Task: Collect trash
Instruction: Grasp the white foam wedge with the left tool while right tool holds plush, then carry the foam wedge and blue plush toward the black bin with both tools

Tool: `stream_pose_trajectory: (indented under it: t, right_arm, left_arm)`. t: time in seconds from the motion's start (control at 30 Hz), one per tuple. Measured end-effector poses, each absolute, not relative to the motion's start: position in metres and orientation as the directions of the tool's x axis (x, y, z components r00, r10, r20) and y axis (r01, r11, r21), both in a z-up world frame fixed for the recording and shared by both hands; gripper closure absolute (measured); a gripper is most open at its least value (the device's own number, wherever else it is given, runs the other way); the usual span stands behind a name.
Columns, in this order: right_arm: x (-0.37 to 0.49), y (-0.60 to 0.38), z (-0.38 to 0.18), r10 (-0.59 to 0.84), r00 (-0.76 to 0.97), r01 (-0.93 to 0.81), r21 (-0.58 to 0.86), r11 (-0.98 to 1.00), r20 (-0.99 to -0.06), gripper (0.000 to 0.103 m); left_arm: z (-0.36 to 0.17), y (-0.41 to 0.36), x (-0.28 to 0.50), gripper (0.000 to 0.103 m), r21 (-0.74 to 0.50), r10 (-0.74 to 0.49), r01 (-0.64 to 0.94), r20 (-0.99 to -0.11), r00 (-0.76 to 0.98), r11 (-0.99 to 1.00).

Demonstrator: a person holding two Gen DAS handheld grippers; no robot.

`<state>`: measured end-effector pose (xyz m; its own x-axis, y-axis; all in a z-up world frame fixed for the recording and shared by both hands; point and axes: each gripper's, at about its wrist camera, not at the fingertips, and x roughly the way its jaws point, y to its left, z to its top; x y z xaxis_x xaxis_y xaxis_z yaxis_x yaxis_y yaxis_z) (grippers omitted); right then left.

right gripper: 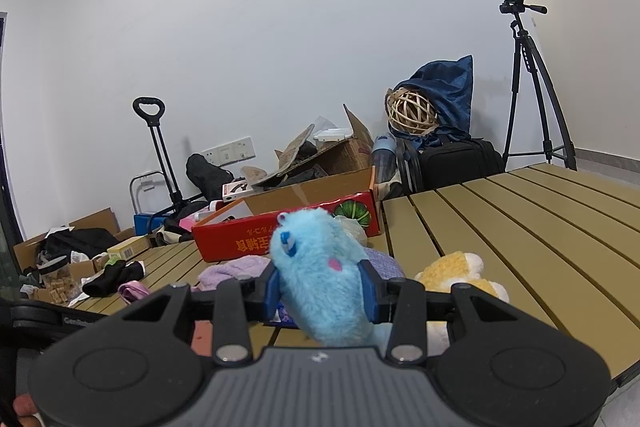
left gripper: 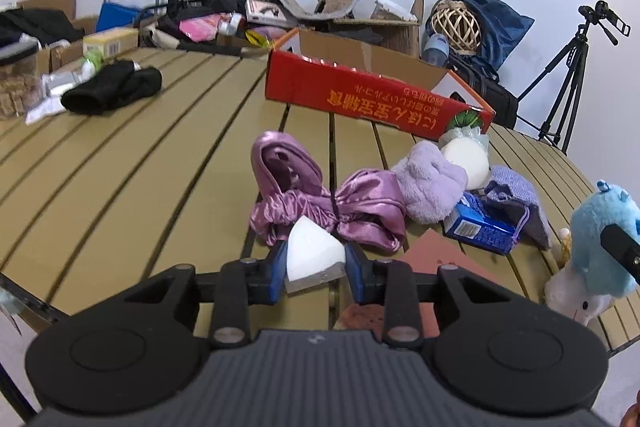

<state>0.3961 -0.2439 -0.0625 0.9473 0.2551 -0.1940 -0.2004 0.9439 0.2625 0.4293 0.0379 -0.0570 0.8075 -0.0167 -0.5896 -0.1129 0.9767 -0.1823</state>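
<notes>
My left gripper (left gripper: 316,267) is shut on a white foam wedge (left gripper: 314,255) and holds it just above the slatted table (left gripper: 140,167). My right gripper (right gripper: 320,293) is shut on a blue plush toy (right gripper: 320,267); the toy also shows at the right edge of the left wrist view (left gripper: 596,239). A red cardboard box (left gripper: 372,99) with an open top stands at the far side of the table; it also shows in the right wrist view (right gripper: 288,231).
On the table lie a pink satin cloth (left gripper: 332,207), a lilac fleece (left gripper: 432,183), a white foam disc (left gripper: 468,159), a blue carton (left gripper: 480,227), a black cloth (left gripper: 112,89) and a yellow plush (right gripper: 460,273). A tripod (right gripper: 532,75) and boxes stand behind.
</notes>
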Motion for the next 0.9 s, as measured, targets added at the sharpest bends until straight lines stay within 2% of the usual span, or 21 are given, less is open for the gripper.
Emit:
stream_pose_trajectory:
  t: [0.5, 0.9]
  right_arm:
    - [0.375, -0.24, -0.053, 0.289, 0.945, -0.25, 0.235, 0.939, -0.151, 0.065]
    - [0.318, -0.225, -0.037, 0.349, 0.924, -0.322, 0.171, 0.931, -0.156, 0.065]
  left_arm:
    - [-0.026, 0.021, 0.381, 0.071, -0.097, 0.042, -0.096, -0.454, 0.89, 0.991]
    - [-0.024, 0.009, 0.315, 0.071, -0.081, 0.017, -0.059, -0.445, 0.895, 0.995]
